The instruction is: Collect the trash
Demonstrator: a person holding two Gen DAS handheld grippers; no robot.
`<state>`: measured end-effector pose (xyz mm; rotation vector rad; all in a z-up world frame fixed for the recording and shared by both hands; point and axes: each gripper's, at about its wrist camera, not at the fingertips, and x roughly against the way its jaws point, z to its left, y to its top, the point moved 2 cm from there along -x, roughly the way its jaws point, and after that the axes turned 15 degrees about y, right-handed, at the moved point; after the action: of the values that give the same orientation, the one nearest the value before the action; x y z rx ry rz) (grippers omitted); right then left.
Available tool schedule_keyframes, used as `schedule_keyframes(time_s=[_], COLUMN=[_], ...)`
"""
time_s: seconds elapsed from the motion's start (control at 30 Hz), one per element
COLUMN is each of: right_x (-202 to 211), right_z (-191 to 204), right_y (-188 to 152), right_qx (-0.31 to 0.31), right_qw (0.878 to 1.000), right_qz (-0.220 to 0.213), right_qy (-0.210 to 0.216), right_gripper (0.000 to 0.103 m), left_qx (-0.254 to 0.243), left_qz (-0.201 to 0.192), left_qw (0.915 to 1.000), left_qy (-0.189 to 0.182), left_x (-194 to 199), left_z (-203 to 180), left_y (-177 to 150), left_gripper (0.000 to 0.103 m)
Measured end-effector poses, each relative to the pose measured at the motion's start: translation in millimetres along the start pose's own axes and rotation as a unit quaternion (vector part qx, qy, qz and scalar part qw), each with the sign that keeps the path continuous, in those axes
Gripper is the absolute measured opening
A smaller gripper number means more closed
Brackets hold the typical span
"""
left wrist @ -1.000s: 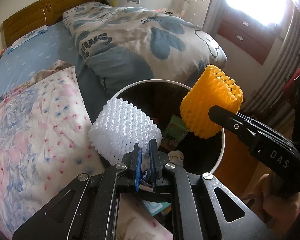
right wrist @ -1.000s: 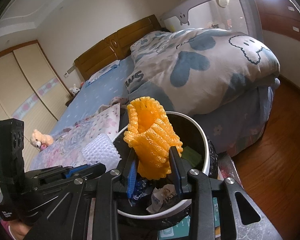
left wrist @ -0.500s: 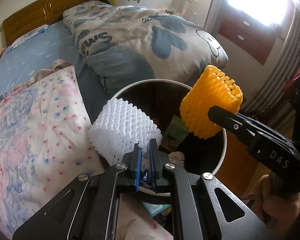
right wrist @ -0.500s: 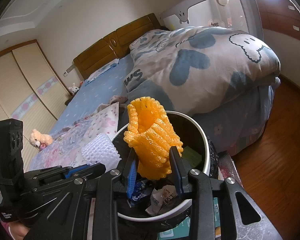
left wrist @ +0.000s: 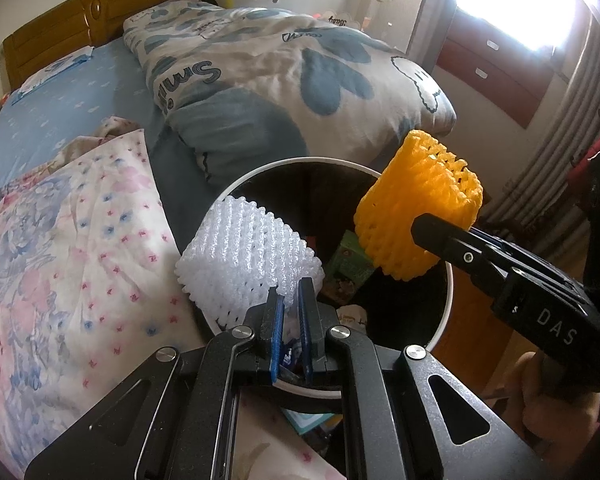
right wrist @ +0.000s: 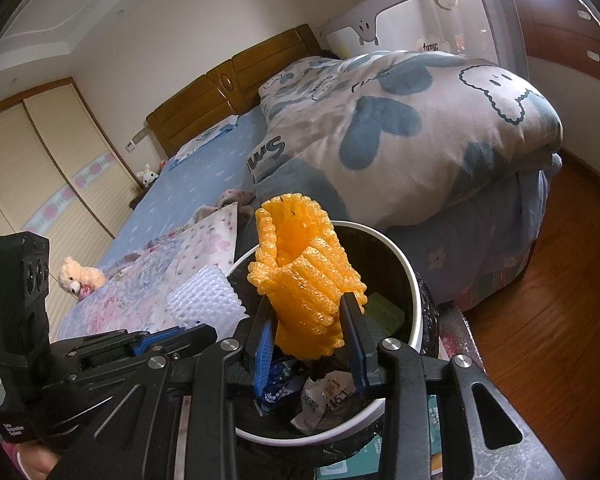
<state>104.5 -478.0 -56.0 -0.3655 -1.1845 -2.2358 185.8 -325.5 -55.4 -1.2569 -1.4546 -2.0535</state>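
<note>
Barely shifted since before, both fingers pinching foam nets, white (left wrist: 248, 264) left, orange (right wrist: 308, 280) right, above the bin (left wrist: 446, 304), ready for release.

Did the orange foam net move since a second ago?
No. The orange foam net, clamped in the right gripper, still sits over the same spot of the trash bin's white rim.

Counted here: two foam nets, two grippers, one bin.

One white foam net (left wrist: 248, 256) and one orange foam net (left wrist: 416, 216); one left gripper (left wrist: 290, 312) and one right gripper (right wrist: 310, 332); one round trash bin (left wrist: 446, 292) with one green packet (left wrist: 350, 264) inside; one bed (right wrist: 204, 184), one quilt (right wrist: 400, 128), two soft toys: a bear (right wrist: 78, 278) and a rabbit (right wrist: 148, 174).
</note>
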Motion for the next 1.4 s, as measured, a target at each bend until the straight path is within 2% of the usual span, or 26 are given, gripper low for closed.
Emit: schedule_keyframes(time_s=[0.27, 0.3, 0.4, 0.43, 0.53, 0.67, 0.73, 0.87, 0.93, 1.1, 1.4], right_x=[-3.2, -3.1, -3.6, -3.4, -1.4, 4.0, 8.9, 19.2, 22.8, 31.7, 49.6], right_z=[-1.0, -1.5, -4.3, -4.2, -2.7, 4.0, 8.8, 19.4, 25.6, 45.5, 79.8], right_y=[1.3, 1.8, 3.0, 3.1, 3.4, 2.4, 0.6, -7.9, -14.0, -28.7, -56.0], right_qx=[-0.002, -0.004, -0.014, -0.015, -0.016, -0.014, -0.012, -0.012, -0.012, 0.001, 0.021], right_qw=[1.000, 1.000, 1.000, 1.000, 1.000, 1.000, 1.000, 1.000, 1.000, 1.000, 0.999], right_qz=[0.002, 0.002, 0.003, 0.003, 0.000, -0.005, -0.010, -0.018, -0.018, -0.018, -0.033], right_qy=[0.000, -0.001, -0.002, -0.002, -0.002, -0.002, -0.002, 0.000, 0.001, 0.005, 0.010], right_gripper=[0.035, 0.037, 0.048, 0.051, 0.063, 0.066, 0.071, 0.079, 0.083, 0.085, 0.098], left_qx=[0.004, 0.007, 0.018, 0.019, 0.021, 0.031, 0.043, 0.061, 0.074, 0.090, 0.120], left_qz=[0.001, 0.004, 0.006, 0.004, 0.004, 0.003, 0.002, -0.003, -0.007, -0.026, -0.068], left_qw=[1.0000, 1.0000, 0.9998, 0.9998, 0.9997, 0.9995, 0.9990, 0.9980, 0.9970, 0.9953, 0.9891], left_qy=[0.004, 0.002, 0.003, 0.004, 0.005, 0.007, 0.011, 0.017, 0.019, 0.024, 0.051], left_x=[-1.9, -2.8, -3.1, -2.2, 0.9, 9.8, 15.8, 31.4, 40.7, 66.0, 108.0], left_z=[0.4, 1.5, 6.8, 8.3, 12.8, 22.7, 28.8, 39.1, 43.9, 52.8, 76.8], left_y=[0.2, 0.0, -1.3, -1.9, -5.0, -15.7, -24.0, -44.2, -53.8, -72.7, -101.6], left_gripper=[0.008, 0.011, 0.030, 0.033, 0.033, 0.034, 0.042, 0.046, 0.057, 0.059, 0.081])
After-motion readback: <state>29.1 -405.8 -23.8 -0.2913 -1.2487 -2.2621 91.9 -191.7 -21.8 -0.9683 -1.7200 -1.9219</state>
